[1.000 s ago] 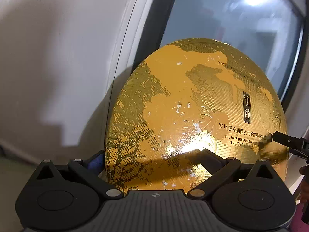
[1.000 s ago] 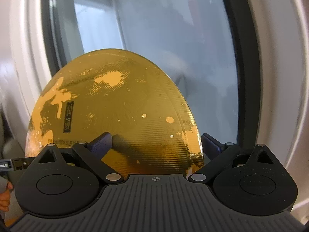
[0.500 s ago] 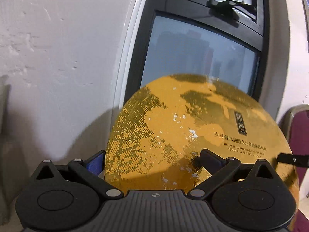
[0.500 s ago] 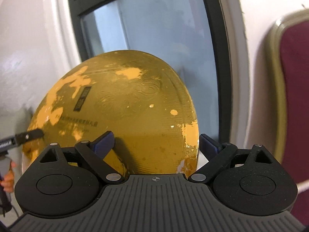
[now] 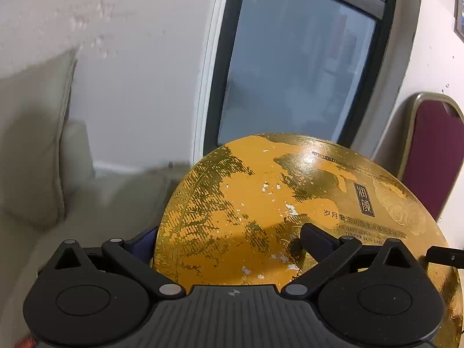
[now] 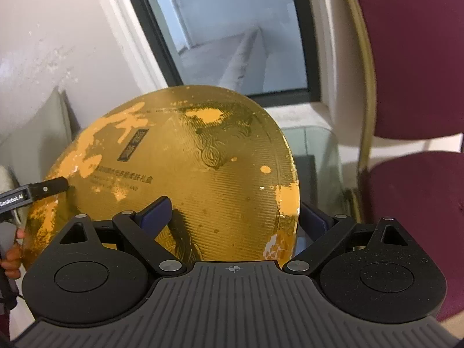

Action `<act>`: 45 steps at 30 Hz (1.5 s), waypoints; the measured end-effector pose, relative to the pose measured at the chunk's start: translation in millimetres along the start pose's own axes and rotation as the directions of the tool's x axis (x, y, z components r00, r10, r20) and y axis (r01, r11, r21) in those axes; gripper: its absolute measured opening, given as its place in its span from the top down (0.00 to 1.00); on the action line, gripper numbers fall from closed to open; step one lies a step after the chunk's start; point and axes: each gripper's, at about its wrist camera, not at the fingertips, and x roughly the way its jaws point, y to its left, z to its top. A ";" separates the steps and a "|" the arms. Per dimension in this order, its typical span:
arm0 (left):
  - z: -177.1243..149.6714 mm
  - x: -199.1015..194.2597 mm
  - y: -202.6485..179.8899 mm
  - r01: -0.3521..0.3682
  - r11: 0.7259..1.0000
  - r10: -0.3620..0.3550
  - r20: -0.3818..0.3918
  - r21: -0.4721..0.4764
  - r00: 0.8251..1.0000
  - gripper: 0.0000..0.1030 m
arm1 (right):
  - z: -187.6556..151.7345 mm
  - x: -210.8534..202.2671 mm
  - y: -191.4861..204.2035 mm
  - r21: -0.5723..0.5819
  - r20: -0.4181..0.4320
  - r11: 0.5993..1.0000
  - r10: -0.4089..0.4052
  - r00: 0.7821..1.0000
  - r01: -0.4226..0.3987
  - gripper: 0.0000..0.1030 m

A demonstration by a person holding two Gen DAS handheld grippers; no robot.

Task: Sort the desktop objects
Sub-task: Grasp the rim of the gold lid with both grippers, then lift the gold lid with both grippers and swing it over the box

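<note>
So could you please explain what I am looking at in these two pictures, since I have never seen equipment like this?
No robot here: a person holds a two-finger gripper in each hand, and each carries a camera looking along its fingers. One picture comes from the left gripper, the other from the right gripper. Both clamp opposite edges of the same round gold box, tilted and held in the air. Behind it are a window, a dark red chair and a glass table.

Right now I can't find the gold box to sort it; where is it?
The gold box is held up between both grippers, the left gripper and right gripper each clamping an edge, in front of the window, left of the chair.
</note>
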 end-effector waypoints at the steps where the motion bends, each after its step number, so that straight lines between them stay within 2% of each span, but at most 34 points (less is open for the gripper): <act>1: -5.1 -2.8 1.0 0.003 1.000 -0.003 -0.013 -0.007 1.000 0.03 | -5.7 -5.9 -1.6 -0.001 -0.008 1.000 -0.010 1.000 0.010 0.09; 7: -30.5 -12.2 -8.1 0.044 0.999 -0.046 -0.086 -0.030 0.995 0.03 | -15.9 -37.9 -2.7 0.002 -0.059 0.995 -0.101 0.993 0.101 0.09; 15: -51.0 -23.3 -46.5 0.136 0.990 -0.141 -0.119 -0.048 0.983 0.03 | -31.7 -91.6 -12.4 0.027 -0.017 0.972 -0.234 0.972 0.235 0.09; 24: -65.1 -3.2 -90.4 0.244 0.970 -0.239 -0.192 0.002 0.952 0.03 | -65.2 -131.3 -45.4 0.136 -0.032 0.923 -0.358 0.933 0.359 0.09; 35: -84.4 14.2 -143.3 0.328 0.940 -0.292 -0.281 0.091 0.914 0.03 | -101.4 -157.2 -95.1 0.280 -0.082 0.850 -0.442 0.893 0.446 0.09; 40: -87.2 19.0 -150.3 0.334 0.937 -0.291 -0.293 0.106 0.911 0.03 | -105.5 -159.4 -103.1 0.300 -0.090 0.840 -0.447 0.890 0.452 0.09; 45: -88.9 19.1 -146.5 0.322 0.942 -0.282 -0.296 0.094 0.912 0.03 | -100.4 -151.4 -101.9 0.289 -0.091 0.846 -0.441 0.893 0.447 0.09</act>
